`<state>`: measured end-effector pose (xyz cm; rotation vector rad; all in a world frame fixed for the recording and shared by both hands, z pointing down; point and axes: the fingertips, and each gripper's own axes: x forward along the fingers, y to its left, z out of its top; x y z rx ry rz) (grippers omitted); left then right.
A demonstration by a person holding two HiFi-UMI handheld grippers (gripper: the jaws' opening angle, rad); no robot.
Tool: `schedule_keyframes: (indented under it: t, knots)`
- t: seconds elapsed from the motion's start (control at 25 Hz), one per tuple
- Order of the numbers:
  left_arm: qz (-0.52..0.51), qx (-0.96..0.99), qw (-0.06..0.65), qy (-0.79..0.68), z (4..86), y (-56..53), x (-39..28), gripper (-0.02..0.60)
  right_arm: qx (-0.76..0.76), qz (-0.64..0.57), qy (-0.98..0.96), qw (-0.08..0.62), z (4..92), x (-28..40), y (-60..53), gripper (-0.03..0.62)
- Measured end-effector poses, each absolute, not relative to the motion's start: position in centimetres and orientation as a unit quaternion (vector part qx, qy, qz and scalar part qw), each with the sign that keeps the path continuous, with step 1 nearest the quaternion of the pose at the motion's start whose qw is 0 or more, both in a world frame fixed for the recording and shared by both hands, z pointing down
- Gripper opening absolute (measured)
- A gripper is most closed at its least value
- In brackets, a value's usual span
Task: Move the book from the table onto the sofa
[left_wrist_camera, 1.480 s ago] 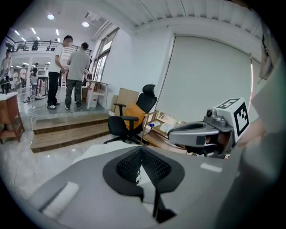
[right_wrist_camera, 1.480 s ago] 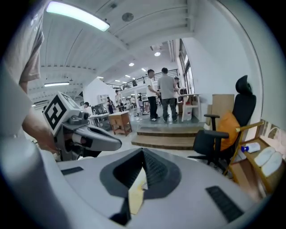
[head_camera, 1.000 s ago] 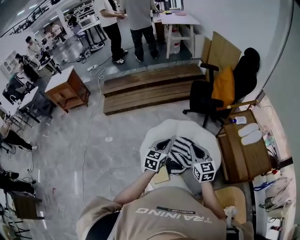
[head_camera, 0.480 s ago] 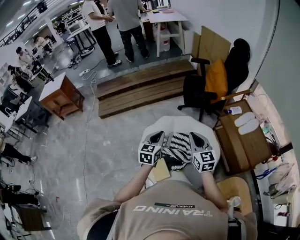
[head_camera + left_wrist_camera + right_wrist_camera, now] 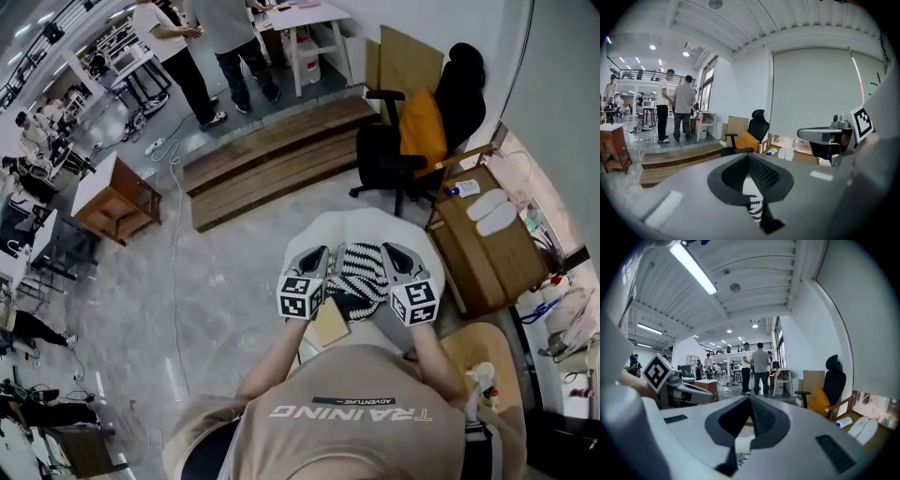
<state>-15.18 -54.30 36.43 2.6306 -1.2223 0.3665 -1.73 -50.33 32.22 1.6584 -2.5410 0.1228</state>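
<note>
Over the round white desk (image 5: 349,228), right in front of the person: black-and-white zigzag book (image 5: 361,278) held between both grippers. Left gripper (image 5: 317,257) jaws nearly together, pinching the book's left edge. Right gripper (image 5: 390,251) likewise narrow, clamped on the right edge. Tan flat item (image 5: 329,325) lies at the desk's near rim.

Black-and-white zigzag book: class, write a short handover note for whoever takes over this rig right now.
Left gripper: shut on the left edge of the black-and-white zigzag-patterned book.
Right gripper: shut on its right edge.
Book: held between both grippers, over the round white table.
Done: book gripped on both sides.
Left: carry it to the sofa, which is in no view, set it down and release it.
</note>
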Motion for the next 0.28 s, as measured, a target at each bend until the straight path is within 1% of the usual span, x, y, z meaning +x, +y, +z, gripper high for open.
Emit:
schedule_keyframes:
  t: [0.28]
  knots:
    - [0.128,0.89,0.12,-0.422,37.0,-55.2,-15.85,0.006,0.528,0.014,-0.846,0.071,31.94,-2.52,-50.58,0.005]
